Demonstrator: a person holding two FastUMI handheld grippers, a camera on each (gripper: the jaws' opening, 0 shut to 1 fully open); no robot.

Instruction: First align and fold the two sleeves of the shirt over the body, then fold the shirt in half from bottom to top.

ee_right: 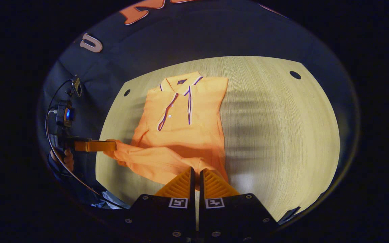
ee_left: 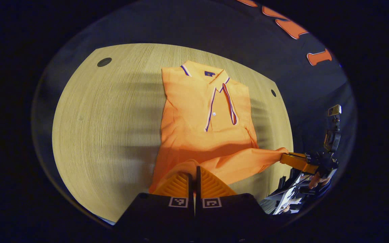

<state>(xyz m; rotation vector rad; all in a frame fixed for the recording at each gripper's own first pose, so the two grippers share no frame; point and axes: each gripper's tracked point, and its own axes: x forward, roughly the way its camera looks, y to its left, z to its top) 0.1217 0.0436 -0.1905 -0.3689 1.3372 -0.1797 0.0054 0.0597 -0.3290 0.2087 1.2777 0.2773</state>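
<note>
On the bench [ee_left: 106, 128], an orange shirt [ee_left: 198, 114] lies flat, collar far away.
Left gripper [ee_left: 194, 175] and right gripper [ee_right: 196, 177] each pinch its lifted bottom hem; fingers hide the pinched cloth, and sleeves are hard to make out.

This is a recording booth, a staged set and not a lived-in room. Black cloth [ee_right: 187, 37] hangs as the wall behind and beside a light wood-grain bench [ee_right: 282, 128], which has small round dark holes [ee_right: 295, 75] near its corners. Lighting falls on the bench top while the surroundings stay dark. A cabled handheld rig [ee_right: 66, 116] sits off to one side.
</note>
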